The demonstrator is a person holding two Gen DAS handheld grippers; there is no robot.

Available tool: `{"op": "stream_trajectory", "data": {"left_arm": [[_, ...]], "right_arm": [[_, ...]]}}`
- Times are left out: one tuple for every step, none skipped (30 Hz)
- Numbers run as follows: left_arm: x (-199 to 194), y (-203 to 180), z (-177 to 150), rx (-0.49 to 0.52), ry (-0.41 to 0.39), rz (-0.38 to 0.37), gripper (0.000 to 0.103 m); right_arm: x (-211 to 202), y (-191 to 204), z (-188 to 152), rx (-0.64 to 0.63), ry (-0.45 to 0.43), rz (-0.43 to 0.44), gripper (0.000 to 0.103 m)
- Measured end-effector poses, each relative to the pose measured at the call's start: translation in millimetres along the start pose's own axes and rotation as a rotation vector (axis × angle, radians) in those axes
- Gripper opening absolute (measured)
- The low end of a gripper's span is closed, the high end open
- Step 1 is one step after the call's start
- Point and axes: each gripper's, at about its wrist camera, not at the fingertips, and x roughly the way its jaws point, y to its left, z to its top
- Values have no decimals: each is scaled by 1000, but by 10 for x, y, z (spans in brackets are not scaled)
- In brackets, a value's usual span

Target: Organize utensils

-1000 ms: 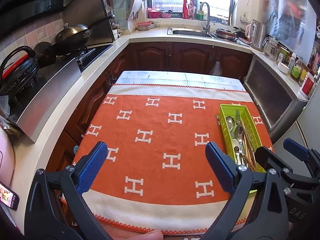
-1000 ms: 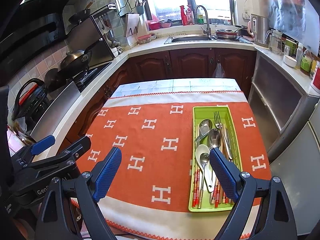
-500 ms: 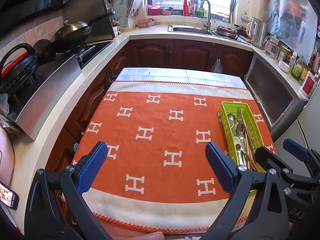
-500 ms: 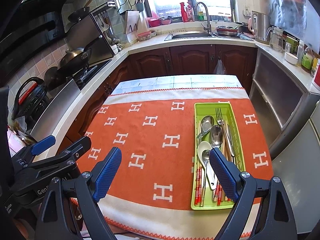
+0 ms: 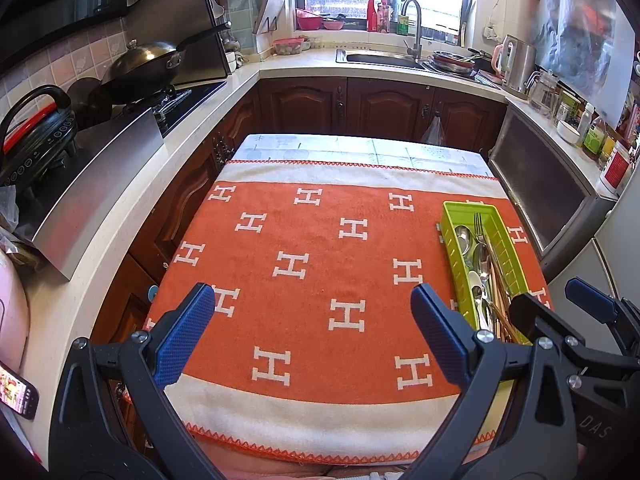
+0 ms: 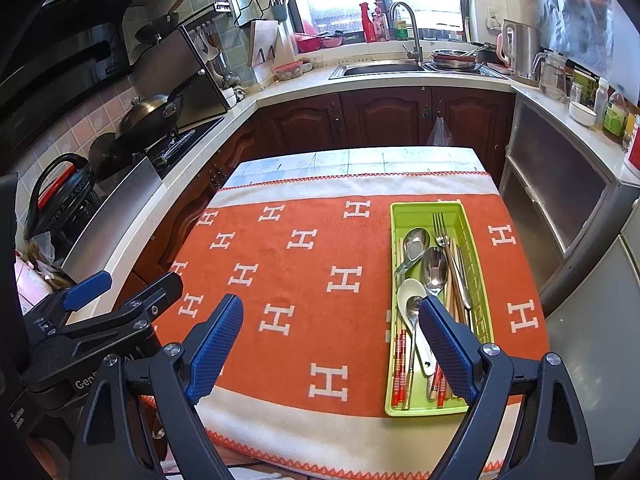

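Kitchen counters wrapped around three sides of the scene, with a sink (image 6: 380, 69) under a bright window at the top centre and a wok (image 5: 142, 65) on the stove at the upper left. At the centre stood a table covered by an orange towel (image 5: 320, 280) patterned with white H shapes.

A green utensil tray (image 6: 440, 312) lay on the towel at the right side of the frame, running lengthwise away from the camera. Inside it were metal spoons (image 6: 434, 266), a white ceramic spoon (image 6: 412, 296), a fork (image 6: 442, 232) and red-handled chopsticks (image 6: 400, 364), all piled loosely together.

At the bottom of the left wrist view, the left gripper (image 5: 312, 336) hovered over the towel's near half with its blue-padded jaws spread wide and nothing between them. At the bottom of the right wrist view, the right gripper (image 6: 330, 344) was likewise wide apart and empty; its right finger (image 6: 446, 344) overlapped the tray's near end, hiding part of the utensils.

A kettle (image 6: 520, 50) stood on the counter at the upper right.
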Motion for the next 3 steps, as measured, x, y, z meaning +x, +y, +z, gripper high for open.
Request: {"op": "stream_trajectory", "data": {"left_arm": [[-4, 1, 6, 1, 0, 0, 98], [2, 6, 0, -2, 1, -1, 98], [3, 15, -12, -5, 4, -1, 98]], "right_arm": [[3, 2, -1, 0, 0, 0, 90], [10, 4, -3, -1, 2, 0, 91], [9, 10, -15, -1, 2, 0, 91]]}}
